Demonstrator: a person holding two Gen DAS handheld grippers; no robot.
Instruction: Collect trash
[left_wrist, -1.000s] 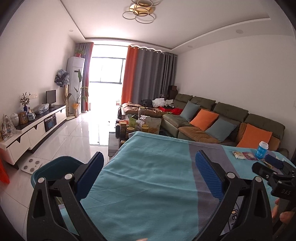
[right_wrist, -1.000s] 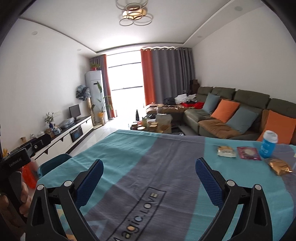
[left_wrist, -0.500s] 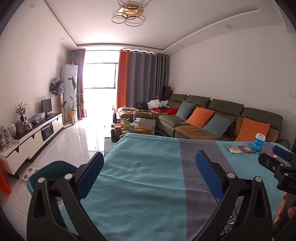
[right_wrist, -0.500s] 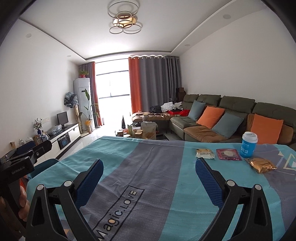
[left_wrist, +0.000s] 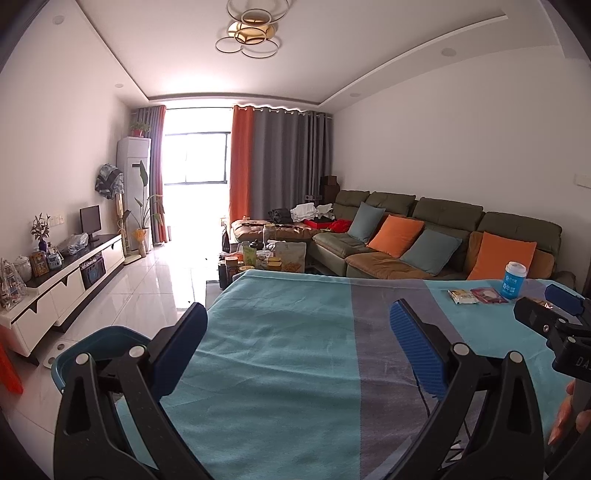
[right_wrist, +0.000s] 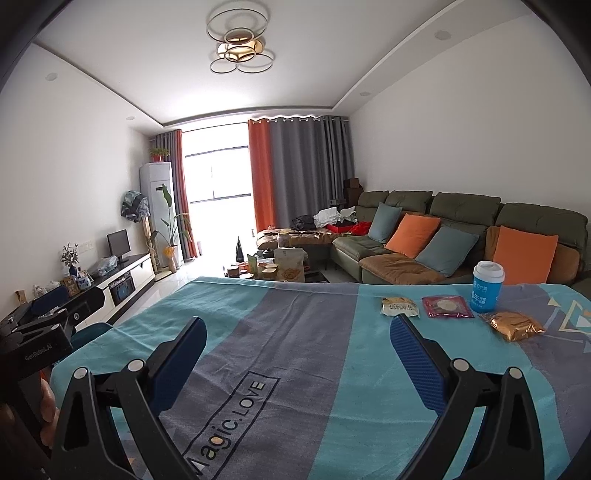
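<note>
Both tongs – left (left_wrist: 295, 339), right (right_wrist: 297, 341) – wide, holding nothing; pale yellow packet (right_wrist: 400, 307), red sachet (right_wrist: 447, 306), crinkled gold wrapper (right_wrist: 514, 325), blue paper cup (right_wrist: 487, 292) on cloth-covered surface (right_wrist: 295, 332) – uncollected.

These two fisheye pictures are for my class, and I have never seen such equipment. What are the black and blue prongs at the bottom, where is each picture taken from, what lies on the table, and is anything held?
The prongs are hand-held grippers, one per hand, each with a camera looking along its fingers. One picture looks past the left gripper, the other past the right gripper. Both are open and hold nothing. On the blanket-covered table lie a yellow packet, a red packet, a gold wrapper and an upright blue cup. A teal bin sits beside the table.
</note>
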